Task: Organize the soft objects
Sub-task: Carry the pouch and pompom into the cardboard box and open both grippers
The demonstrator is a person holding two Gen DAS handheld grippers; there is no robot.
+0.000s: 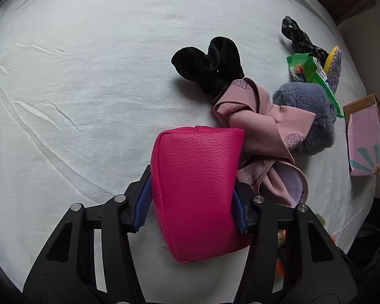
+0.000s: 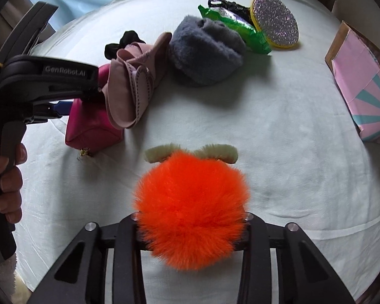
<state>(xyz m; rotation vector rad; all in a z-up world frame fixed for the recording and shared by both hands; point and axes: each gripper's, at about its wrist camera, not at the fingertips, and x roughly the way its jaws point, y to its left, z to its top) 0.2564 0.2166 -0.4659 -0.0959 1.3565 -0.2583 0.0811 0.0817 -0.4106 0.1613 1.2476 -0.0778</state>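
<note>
My left gripper (image 1: 190, 202) is shut on a hot-pink leather pouch (image 1: 197, 190), its blue pads (image 1: 142, 207) pressing both sides; the pouch rests on the white bed sheet (image 1: 88, 76). The pouch (image 2: 88, 126) and the left gripper also show in the right wrist view. My right gripper (image 2: 191, 217) is shut on an orange fluffy pompom (image 2: 190, 210) with pale green plush leaves (image 2: 215, 150); its fingertips are hidden in the fur. Beside the pouch lie a dusty-pink fabric bow (image 1: 261, 126), a black velvet scrunchie (image 1: 210, 63) and a grey furry piece (image 1: 309, 111).
A green snack packet (image 2: 240, 25), a glittery round disc with a yellow rim (image 2: 276, 21) and a black patterned braid (image 1: 299, 38) lie at the far side. A pink cardboard box (image 2: 362, 81) sits at the bed's right edge.
</note>
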